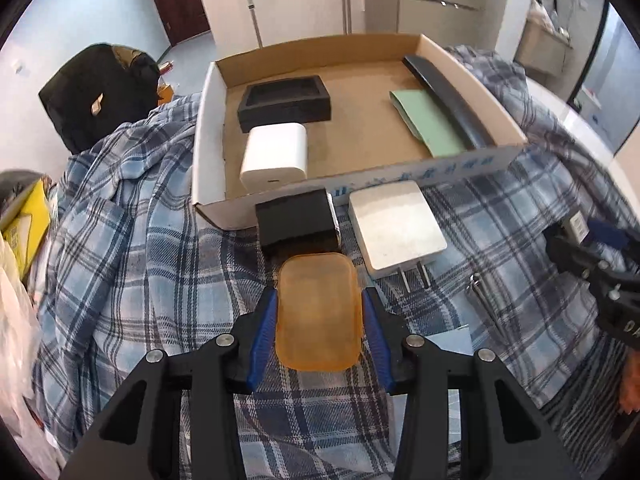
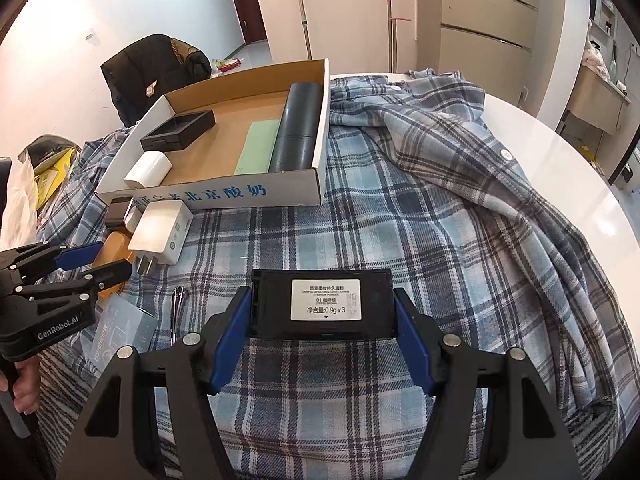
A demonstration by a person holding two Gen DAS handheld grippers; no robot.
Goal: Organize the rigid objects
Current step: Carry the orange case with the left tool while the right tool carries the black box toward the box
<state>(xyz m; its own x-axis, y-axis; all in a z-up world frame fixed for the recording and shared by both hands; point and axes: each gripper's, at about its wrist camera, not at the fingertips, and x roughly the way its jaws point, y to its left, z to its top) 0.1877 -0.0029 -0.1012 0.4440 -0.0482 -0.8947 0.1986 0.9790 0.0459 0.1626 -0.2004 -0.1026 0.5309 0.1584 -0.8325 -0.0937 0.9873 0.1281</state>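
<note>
While hidden elsewhere, label [image 2: 325,299] faces right camera.

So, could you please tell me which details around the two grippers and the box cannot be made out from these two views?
- Small black block, left wrist view: its near end is hidden behind the amber block in the left gripper.
- Black case, right wrist view: the label's small print is too small to read; the right gripper covers its sides.
- Clear packet, right wrist view: the left gripper covers its edge.

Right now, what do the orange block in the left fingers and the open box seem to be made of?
Orange block: probably soap or resin; translucent, matte, with rounded edges.
Open box: cardboard; brown inside, with white printed outer walls.
</note>
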